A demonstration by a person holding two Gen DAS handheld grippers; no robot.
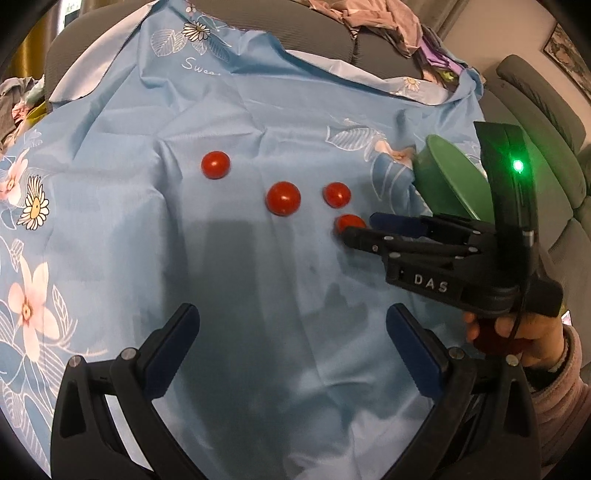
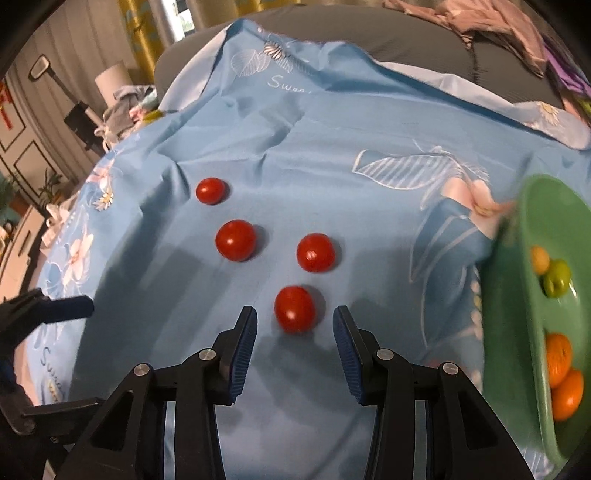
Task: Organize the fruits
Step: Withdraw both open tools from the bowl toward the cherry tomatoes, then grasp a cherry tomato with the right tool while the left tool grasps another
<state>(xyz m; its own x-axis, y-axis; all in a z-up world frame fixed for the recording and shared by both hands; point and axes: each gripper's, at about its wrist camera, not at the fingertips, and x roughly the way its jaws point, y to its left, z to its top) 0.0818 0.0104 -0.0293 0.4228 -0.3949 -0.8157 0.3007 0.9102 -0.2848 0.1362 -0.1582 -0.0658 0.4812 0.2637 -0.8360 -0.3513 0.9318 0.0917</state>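
Several red cherry tomatoes lie on a blue flowered cloth (image 1: pixel 280 110). The nearest tomato (image 2: pixel 294 309) sits just ahead of my open right gripper (image 2: pixel 295 328), partly between its fingertips, touching neither. The others (image 2: pixel 235 240) (image 2: pixel 316 252) (image 2: pixel 210 191) lie farther off. In the left wrist view the right gripper (image 1: pixel 360 226) reaches that tomato (image 1: pixel 349 222) from the right. My left gripper (image 1: pixel 290 325) is open and empty, well short of the tomatoes. A green bowl (image 2: pixel 532 295) at the right holds orange, yellow and green fruits.
The cloth (image 2: pixel 369 155) covers a grey couch (image 1: pixel 369 40). Crumpled clothes (image 1: pixel 369 14) lie at the back. The left gripper's fingertip (image 2: pixel 70 308) shows at the left edge of the right wrist view.
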